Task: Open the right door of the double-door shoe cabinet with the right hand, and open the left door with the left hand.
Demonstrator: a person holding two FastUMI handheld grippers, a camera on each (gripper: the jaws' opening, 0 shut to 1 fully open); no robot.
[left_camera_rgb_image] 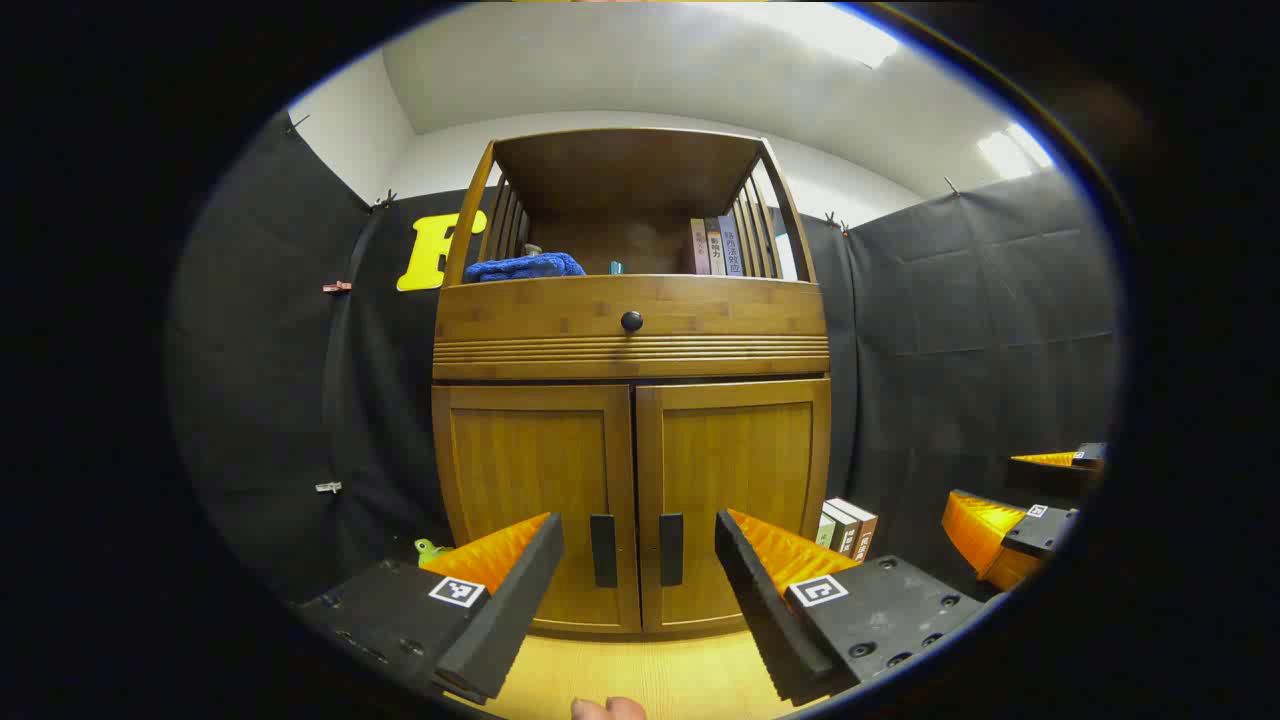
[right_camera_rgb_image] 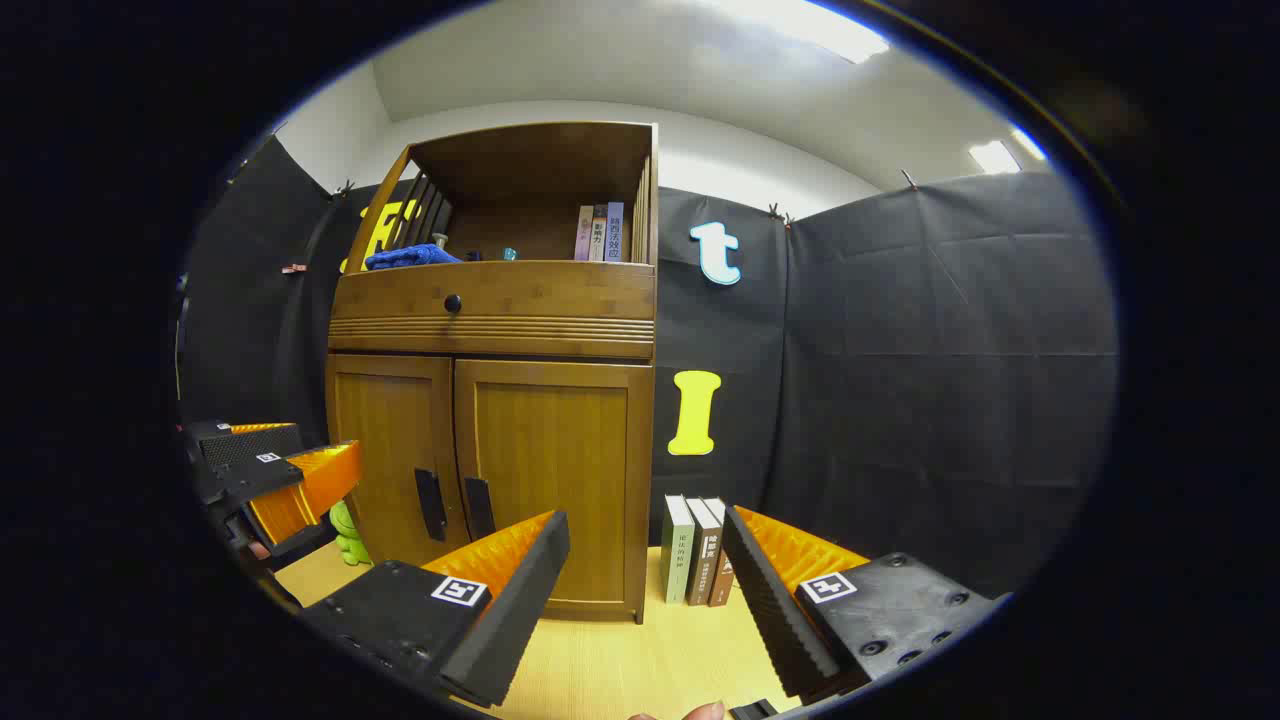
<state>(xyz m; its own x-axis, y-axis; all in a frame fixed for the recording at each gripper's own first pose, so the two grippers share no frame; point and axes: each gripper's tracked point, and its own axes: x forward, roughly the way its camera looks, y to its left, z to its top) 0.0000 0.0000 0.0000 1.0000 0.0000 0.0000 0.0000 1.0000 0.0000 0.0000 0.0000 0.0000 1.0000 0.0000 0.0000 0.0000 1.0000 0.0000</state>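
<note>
We see the shoe cabinet (left_camera_rgb_image: 632,400) with both doors closed. The left claw (left_camera_rgb_image: 638,560) and right claw (right_camera_rgb_image: 645,570) are both spread apart, holding nothing

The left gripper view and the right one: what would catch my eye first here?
A wooden cabinet stands against the black cloth, its two doors shut, dark handles side by side at the middle seam. Both open tongs point toward it from the front. On its top shelf lie a blue cloth and books; more books stand on the floor at its right.
</note>
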